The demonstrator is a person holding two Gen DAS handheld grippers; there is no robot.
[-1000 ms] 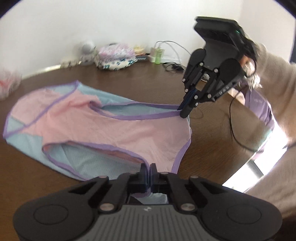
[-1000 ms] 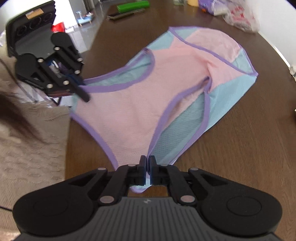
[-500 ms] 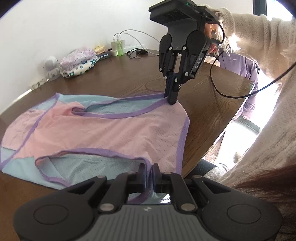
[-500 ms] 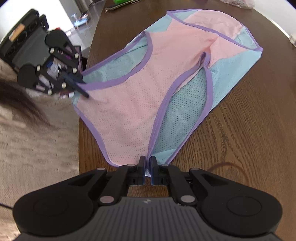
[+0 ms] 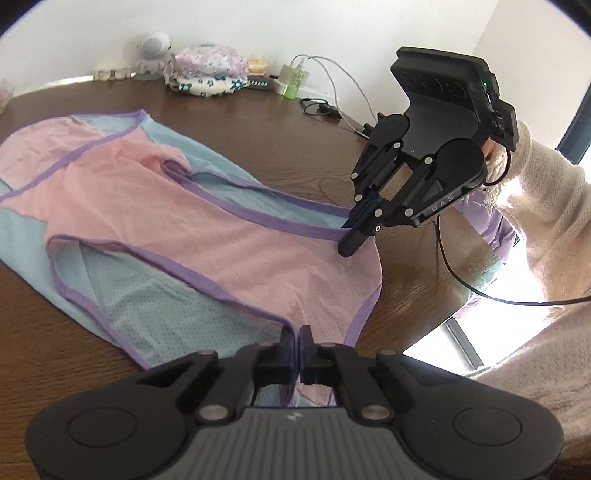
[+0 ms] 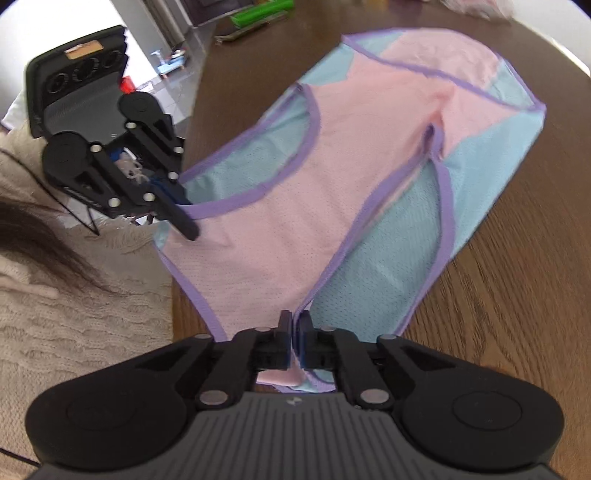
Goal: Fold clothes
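Left wrist view: The left gripper was clamped on the near edge of the pink and blue garment, with purple trim and pink fabric pinched between its closed jaws. The garment lay spread flat on the brown wooden table, its far end reaching toward the left of the view. The right gripper stood at the garment's right corner, tilted downward, jaws pressed together on the purple-edged hem at that corner. A cream knitted sleeve extended behind the right gripper. A black cable hung from that gripper past the table edge. At the far table edge lay a folded floral cloth, a small green bottle and white charger leads.

Right wrist view: The right gripper was closed tight on the garment's near corner, where pink fabric and blue mesh met at the purple trim. The garment stretched away across the table toward the upper right. The left gripper gripped the garment's left corner at the table's left edge, its jaws shut on the fabric. Cream knitted fabric and dark hair filled the left side. A green object lay at the table's far end.
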